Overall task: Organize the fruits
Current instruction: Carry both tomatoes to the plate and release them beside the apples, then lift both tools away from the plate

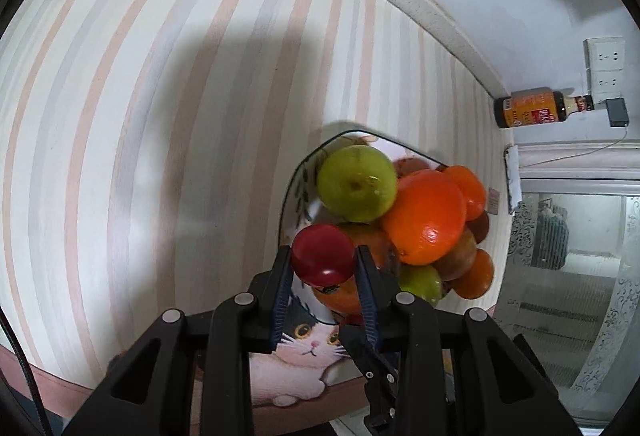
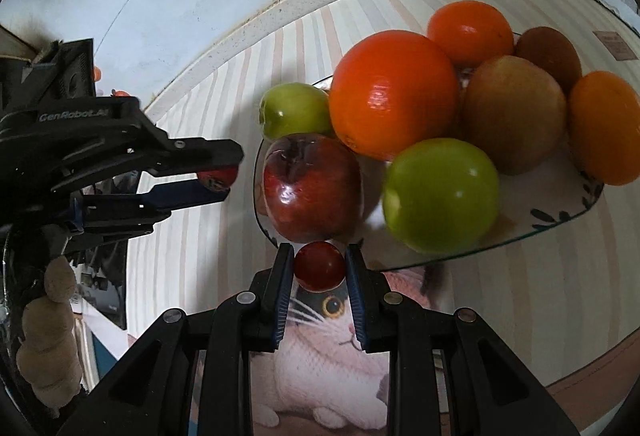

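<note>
A glass plate [image 2: 560, 224] holds a pile of fruit: a big orange [image 2: 392, 92], green apples [image 2: 440, 196], a red apple [image 2: 312, 188], kiwis [image 2: 514, 112] and smaller oranges [image 2: 470, 26]. My left gripper [image 1: 324, 256] is shut on a small red fruit [image 1: 323, 254] just in front of the plate [image 1: 296, 180] and its pile, with a green apple [image 1: 356, 184] and big orange [image 1: 426, 220] behind. My right gripper [image 2: 319, 266] is shut on another small red fruit [image 2: 320, 265] at the plate's near rim, below the red apple. The left gripper [image 2: 218, 174] also shows at the left in the right wrist view.
The plate stands on a striped tablecloth [image 1: 140, 116] with a cat picture [image 2: 332, 352]. A dark sauce bottle [image 1: 540, 111] stands at the table's far edge by the wall. A wall socket [image 1: 606, 68] and a glass cabinet [image 1: 568, 268] lie beyond the table.
</note>
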A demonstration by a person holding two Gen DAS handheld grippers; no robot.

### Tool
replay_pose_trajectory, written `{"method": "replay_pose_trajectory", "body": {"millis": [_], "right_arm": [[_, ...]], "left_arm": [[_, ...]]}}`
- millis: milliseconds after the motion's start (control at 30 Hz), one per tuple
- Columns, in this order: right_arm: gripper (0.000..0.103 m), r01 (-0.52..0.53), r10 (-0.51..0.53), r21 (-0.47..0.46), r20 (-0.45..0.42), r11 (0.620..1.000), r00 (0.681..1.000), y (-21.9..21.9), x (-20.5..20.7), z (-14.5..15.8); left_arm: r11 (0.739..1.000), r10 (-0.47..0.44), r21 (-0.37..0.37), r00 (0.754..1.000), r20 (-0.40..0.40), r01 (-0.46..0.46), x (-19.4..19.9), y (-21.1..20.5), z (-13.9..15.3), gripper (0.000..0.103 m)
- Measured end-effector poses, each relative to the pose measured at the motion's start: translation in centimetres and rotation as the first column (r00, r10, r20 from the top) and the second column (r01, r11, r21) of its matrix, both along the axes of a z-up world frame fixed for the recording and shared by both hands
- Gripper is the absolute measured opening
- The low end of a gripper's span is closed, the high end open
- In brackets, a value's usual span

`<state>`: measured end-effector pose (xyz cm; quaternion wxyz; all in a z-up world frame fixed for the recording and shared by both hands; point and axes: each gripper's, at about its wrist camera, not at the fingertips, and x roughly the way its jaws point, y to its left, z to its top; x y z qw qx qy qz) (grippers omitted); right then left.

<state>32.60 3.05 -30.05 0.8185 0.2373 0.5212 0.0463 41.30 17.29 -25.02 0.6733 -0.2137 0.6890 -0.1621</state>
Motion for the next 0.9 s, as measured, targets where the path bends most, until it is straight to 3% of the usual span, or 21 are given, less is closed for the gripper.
{"method": "replay_pose_trajectory", "body": {"millis": [267,333,500,633,733,800,900], "right_arm": [[0.034,0.019,-0.02,-0.044,-0.017,0.999,1.0,0.4,0.6,-0.2],[0.047,0.023,-0.024,-0.051,-0.02,0.998,0.999,0.5,0.9,-0.1],[0.065,0.036,-0.037,-0.038,-0.024,0.999,0.999,0.1,1.1,0.6],[0.079,0.058,-0.058,-0.013,-0.048,0.998,0.997,-0.8,0.6,1.5],[0.085,0.075,-0.076,-0.019,-0.066,0.997,0.995,-1.9,0.1,2.6],[0.093,0.088,-0.093,-0.07,-0.079,0.994,0.993,-3.1,-0.5,3.9],[0.095,0.093,-0.112,-0.178,-0.099,0.98,0.989,-4.7,-1.3,5.5]], "left_arm": [[1.0,0.003,-0.016,0.999,-0.05,-0.004,0.0,-0.3,-1.6,0.033],[1.0,0.015,-0.01,0.998,-0.06,-0.015,-0.1,-0.2,-1.7,0.037],[1.0,0.009,0.023,0.999,-0.047,-0.008,-0.5,0.1,-1.1,0.049],[0.994,-0.018,0.111,1.0,0.011,0.017,-1.5,0.6,0.5,0.077],[0.976,-0.061,0.215,0.996,0.066,0.046,-2.8,0.6,2.2,0.091],[0.954,-0.1,0.294,0.99,0.103,0.066,-3.9,0.3,3.3,0.095],[0.911,-0.17,0.403,0.972,0.165,0.091,-6.1,-0.9,5.2,0.098]]}}
